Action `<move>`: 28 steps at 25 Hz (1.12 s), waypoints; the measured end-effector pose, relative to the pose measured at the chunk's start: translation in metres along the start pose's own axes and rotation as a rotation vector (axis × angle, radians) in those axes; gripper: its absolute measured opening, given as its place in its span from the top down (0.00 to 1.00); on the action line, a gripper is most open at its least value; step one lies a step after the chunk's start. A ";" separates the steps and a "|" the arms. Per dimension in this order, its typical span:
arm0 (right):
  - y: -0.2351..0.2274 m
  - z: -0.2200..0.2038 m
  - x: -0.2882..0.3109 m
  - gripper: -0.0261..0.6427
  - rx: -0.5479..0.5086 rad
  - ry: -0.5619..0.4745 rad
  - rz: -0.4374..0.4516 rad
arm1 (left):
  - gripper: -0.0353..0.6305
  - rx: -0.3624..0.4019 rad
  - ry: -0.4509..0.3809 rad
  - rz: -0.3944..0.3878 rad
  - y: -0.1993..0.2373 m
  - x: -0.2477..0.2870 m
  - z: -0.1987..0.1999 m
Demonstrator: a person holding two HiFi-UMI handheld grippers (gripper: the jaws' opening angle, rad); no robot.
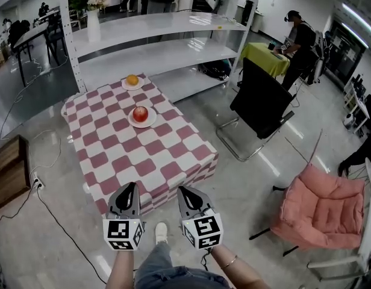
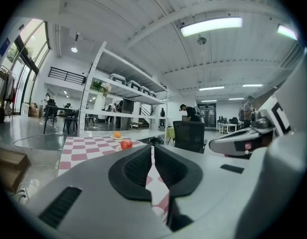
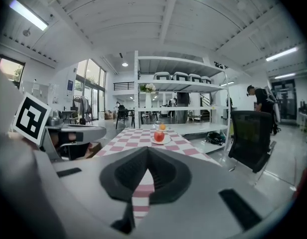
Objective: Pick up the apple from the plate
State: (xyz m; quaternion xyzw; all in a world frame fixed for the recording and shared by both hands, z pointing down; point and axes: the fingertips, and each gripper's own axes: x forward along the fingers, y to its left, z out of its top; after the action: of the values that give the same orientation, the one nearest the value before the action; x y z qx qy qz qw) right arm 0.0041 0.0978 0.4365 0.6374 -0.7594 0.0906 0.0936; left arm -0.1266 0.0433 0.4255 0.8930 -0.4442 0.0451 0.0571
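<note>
A round red apple (image 1: 140, 114) sits on a small white plate (image 1: 152, 121) near the middle of a low table draped in a pink-and-white checked cloth (image 1: 173, 155). It is untouched and well apart from both grippers.

The fruit looks firm and fairly light. Its smooth, rounded skin is likely to slip or roll if pinched off-centre, and a hard squeeze could bruise it. The safest hold appears to be across its widest middle, one jaw on each side, above the plate's rim so the light plate is not dragged along.

A second white plate carrying an orange fruit (image 1: 132, 80) stands further back on the same cloth, clear of the apple.

At the table's near edge the person holds the left gripper (image 1: 131, 187) and the right gripper (image 1: 183, 189) side by side, pointed towards the plate. Each gripper's own view shows its jaws clenched tip to tip with nothing between them, and only checked cloth shows through the gap lower down. Either pair would have to spread before a grasp.

Beyond the table are white metal shelving (image 1: 155, 26), a black chair (image 1: 261, 101) and a pink cushioned seat (image 1: 321, 206).
</note>
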 end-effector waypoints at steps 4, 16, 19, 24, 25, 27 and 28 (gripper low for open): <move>-0.015 0.017 0.045 0.95 0.003 -0.006 -0.022 | 0.91 -0.002 -0.009 0.009 0.032 0.043 0.011; -0.058 0.033 0.133 0.95 0.050 0.028 -0.096 | 0.88 0.037 0.027 -0.008 0.079 0.131 0.014; -0.063 0.034 0.143 0.95 0.047 0.037 -0.102 | 0.86 0.031 0.036 -0.019 0.083 0.145 0.013; -0.071 0.036 0.158 0.95 0.035 0.052 -0.092 | 0.79 0.032 0.058 -0.008 0.088 0.165 0.012; -0.074 0.038 0.162 0.95 0.032 0.052 -0.088 | 0.77 0.033 0.062 -0.005 0.089 0.170 0.012; -0.079 0.041 0.172 0.95 0.025 0.050 -0.077 | 0.75 0.037 0.075 0.003 0.090 0.180 0.010; -0.081 0.042 0.178 0.95 0.021 0.049 -0.067 | 0.73 0.040 0.083 0.008 0.092 0.185 0.008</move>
State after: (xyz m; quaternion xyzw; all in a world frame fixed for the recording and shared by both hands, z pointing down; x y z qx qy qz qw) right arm 0.0525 -0.0963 0.4428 0.6610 -0.7342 0.1111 0.1083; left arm -0.0882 -0.1588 0.4474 0.8894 -0.4442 0.0913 0.0576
